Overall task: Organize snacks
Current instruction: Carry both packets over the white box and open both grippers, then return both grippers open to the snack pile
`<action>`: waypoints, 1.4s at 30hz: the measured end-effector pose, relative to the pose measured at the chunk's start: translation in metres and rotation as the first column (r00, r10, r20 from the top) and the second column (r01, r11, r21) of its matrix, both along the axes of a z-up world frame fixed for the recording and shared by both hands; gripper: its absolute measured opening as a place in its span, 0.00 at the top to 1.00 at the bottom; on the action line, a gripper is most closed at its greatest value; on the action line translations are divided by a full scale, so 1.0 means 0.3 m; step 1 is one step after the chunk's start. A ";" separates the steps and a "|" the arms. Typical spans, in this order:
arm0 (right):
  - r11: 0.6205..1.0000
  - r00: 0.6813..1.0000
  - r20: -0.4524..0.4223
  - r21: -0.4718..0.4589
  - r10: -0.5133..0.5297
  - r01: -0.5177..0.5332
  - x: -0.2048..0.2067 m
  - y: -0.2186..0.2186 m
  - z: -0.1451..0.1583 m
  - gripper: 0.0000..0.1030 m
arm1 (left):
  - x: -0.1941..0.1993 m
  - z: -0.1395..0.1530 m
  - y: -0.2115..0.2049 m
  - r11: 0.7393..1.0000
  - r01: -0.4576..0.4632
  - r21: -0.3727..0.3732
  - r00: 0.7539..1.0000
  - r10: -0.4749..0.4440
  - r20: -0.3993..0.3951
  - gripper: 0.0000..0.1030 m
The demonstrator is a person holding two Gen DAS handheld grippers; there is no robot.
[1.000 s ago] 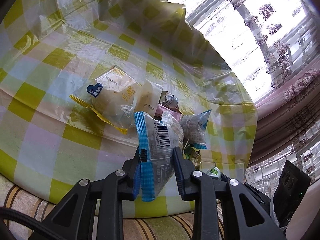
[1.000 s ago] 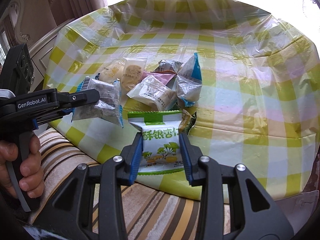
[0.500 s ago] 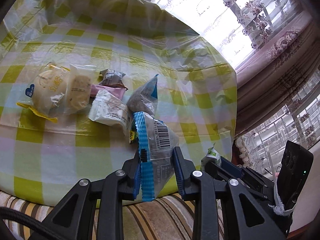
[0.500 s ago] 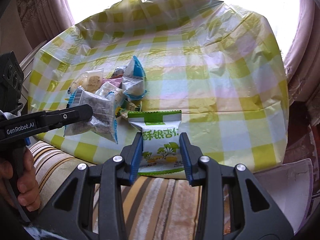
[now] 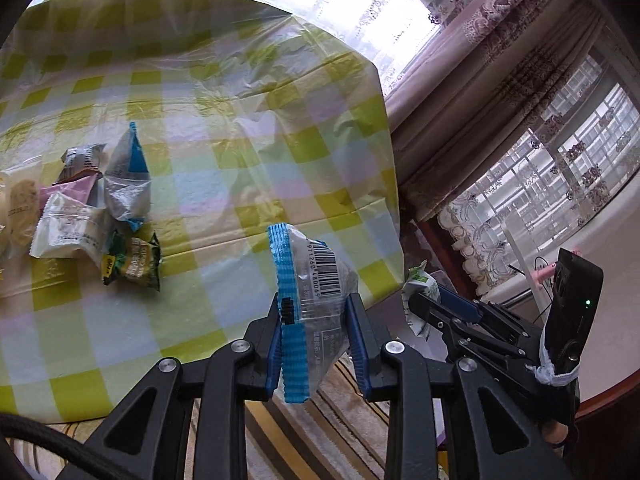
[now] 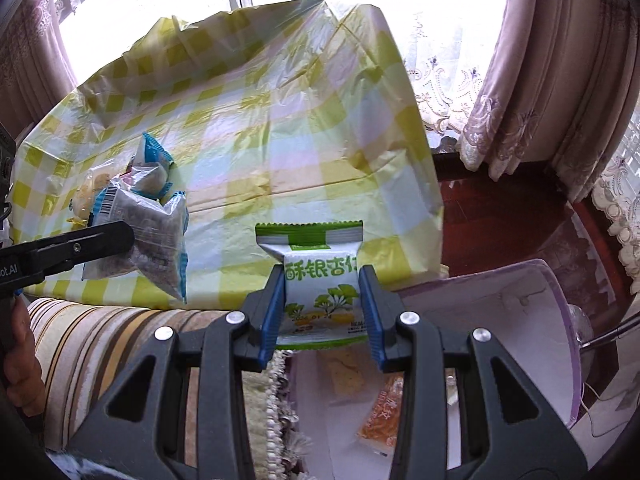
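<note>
Right gripper pinching green packet, nearer the lilac box past the bench's right edge; left gripper pinching blue-edged packet.

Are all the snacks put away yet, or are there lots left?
Some look done: a few packets already lie in the pale box. In hand: the left gripper pinches a blue-edged packet, the right gripper a green-and-white packet. Left: a small pile of snacks on the checked cloth.
</note>
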State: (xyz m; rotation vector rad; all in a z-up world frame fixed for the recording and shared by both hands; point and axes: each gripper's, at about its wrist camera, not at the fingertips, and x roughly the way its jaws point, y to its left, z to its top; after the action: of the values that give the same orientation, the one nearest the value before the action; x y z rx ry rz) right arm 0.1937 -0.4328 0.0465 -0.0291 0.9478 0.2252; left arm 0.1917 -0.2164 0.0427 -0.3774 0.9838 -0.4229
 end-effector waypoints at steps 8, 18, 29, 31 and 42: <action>0.996 0.996 -0.021 -0.032 -0.087 0.086 -0.040 -0.153 -0.022 0.61 | 0.008 -0.032 -0.174 0.988 0.152 -0.009 0.987 -0.152 -0.057 0.71; 0.982 0.981 -0.066 -0.054 -0.185 0.182 -0.094 -0.310 -0.077 0.60 | -0.031 -0.078 -0.375 0.943 0.334 0.007 0.933 -0.329 -0.146 0.71; 0.967 0.962 -0.110 -0.076 -0.251 0.244 -0.117 -0.380 -0.118 0.42 | -0.066 -0.109 -0.425 0.924 0.381 -0.026 0.904 -0.378 -0.201 0.70; 0.962 0.958 -0.103 -0.094 -0.266 0.257 -0.119 -0.386 -0.119 0.28 | -0.056 -0.111 -0.408 0.933 0.359 -0.023 0.912 -0.356 -0.202 0.69; 0.962 0.957 -0.104 -0.060 -0.272 0.267 -0.113 -0.375 -0.109 0.26 | -0.032 -0.090 -0.337 0.966 0.259 0.022 0.955 -0.253 -0.152 0.65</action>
State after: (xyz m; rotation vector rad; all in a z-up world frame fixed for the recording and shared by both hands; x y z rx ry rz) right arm 0.1598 -0.5454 0.0136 0.0718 1.0562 -0.0485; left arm 0.1822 -0.3176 0.0156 -0.2455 1.1912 -0.6149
